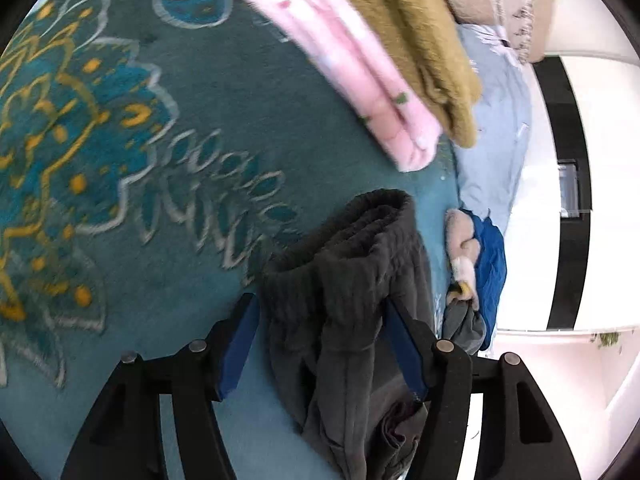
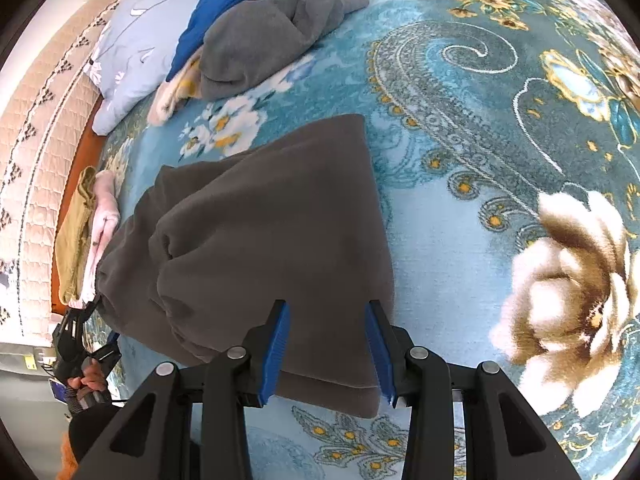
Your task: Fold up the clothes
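Folded pink [image 1: 376, 92] and mustard [image 1: 420, 40] garments lie far; both hand-held grippers, left [image 1: 320, 344] and right [image 2: 328, 352], gape open around the dark grey trousers [image 2: 272, 232].

Teal floral blanket [image 2: 460, 128] covers the bed; big cream flower print toward its right edge. Pale blue pillow [image 2: 136, 44] lies at the far left corner, against a quilted beige headboard [image 2: 44, 120] with dark triangle stitching. Orange strip [image 2: 80, 160] shows between blanket edge and headboard.
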`<state>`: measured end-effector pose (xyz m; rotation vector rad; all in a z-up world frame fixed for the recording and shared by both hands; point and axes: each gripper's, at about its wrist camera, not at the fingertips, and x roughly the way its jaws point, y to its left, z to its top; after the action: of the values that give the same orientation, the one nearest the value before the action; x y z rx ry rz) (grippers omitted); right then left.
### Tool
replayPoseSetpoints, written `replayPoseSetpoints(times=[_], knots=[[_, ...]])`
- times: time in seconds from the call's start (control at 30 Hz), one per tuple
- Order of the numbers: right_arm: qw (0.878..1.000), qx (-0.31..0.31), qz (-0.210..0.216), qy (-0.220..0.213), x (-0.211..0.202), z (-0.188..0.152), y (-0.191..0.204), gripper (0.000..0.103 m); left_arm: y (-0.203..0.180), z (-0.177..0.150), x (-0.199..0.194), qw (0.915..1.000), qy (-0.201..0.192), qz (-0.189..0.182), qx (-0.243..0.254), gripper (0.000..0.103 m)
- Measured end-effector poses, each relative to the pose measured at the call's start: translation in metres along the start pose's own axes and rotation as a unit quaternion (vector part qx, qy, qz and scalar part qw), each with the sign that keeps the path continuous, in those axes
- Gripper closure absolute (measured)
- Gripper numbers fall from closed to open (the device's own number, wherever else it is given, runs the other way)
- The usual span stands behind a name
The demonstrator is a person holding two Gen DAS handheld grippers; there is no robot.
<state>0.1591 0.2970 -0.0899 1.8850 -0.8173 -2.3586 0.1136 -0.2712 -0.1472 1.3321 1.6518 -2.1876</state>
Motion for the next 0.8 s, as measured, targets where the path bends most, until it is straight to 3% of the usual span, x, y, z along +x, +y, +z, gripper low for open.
replayPoseSetpoints(times=[0.1,0.27,0.5,0.73,0.8], knots=[[1.0,-0.002,-0.001,0.0,-0.001,0.001,-0.001,0.061,0.004,0.001,0.002,0.9999,0.0,-0.014,-0.004,0.041],[1.0,0.002,0.004,-0.001,-0.003,0.002,-0.002,0.061,-0.003,0.001,-0.006,0.9998,-0.007,-0.004,0.019,0.063],[1.0,0.0,0.022,-0.006,-0.005,0.001,-0.002,0.061,-0.038,-0.002,-0.026,0.9966,-0.016,0.015,0.08,0.07],[0.999,0.012,0.048,-0.011,-0.001,0.001,-0.005,0.061,-0.129,-0.028,-0.056,0.9745,-0.026,0.082,0.207,0.071],[0.998,0.016,0.058,-0.012,-0.001,0.001,-0.007,0.061,-0.16,-0.046,-0.063,0.9631,-0.041,0.094,0.249,0.071]])
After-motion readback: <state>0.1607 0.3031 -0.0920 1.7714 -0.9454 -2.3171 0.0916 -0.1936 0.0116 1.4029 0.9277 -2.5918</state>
